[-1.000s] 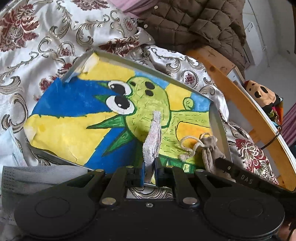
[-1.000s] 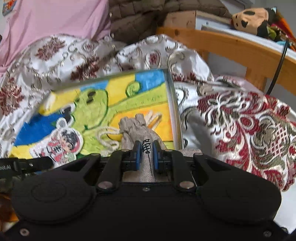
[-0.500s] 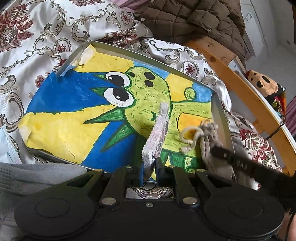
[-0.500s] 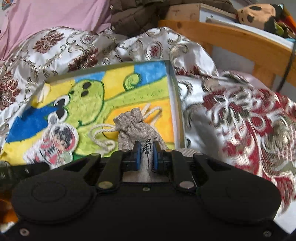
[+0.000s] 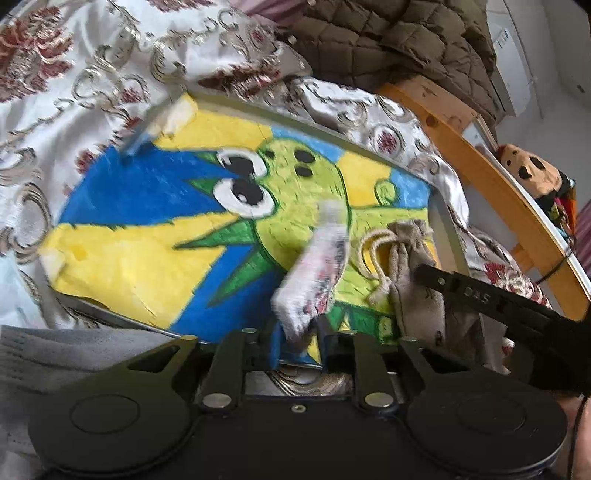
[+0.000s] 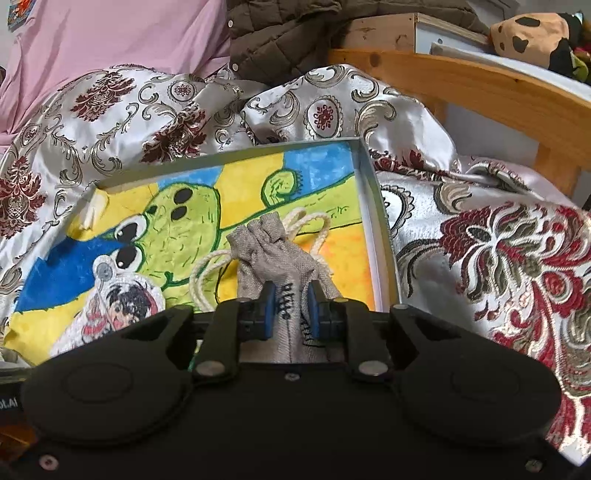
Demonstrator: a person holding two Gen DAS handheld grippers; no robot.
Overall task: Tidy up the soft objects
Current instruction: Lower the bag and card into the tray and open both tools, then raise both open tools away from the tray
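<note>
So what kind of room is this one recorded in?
Most likely a bedroom: a brocade bedspread covers the surface inside a wooden bed frame, with a quilted jacket heaped behind and a plush toy nearby.

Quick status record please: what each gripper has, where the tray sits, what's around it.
left gripper: jaws parted, flat plush patch between them, blurred; grip unclear
right gripper: shut on grey drawstring pouch
pouch position: over the tray's right side
tray: shallow, painted with a green cartoon creature, lying on the quilt
behind: brown jacket, wooden bed rail
</note>
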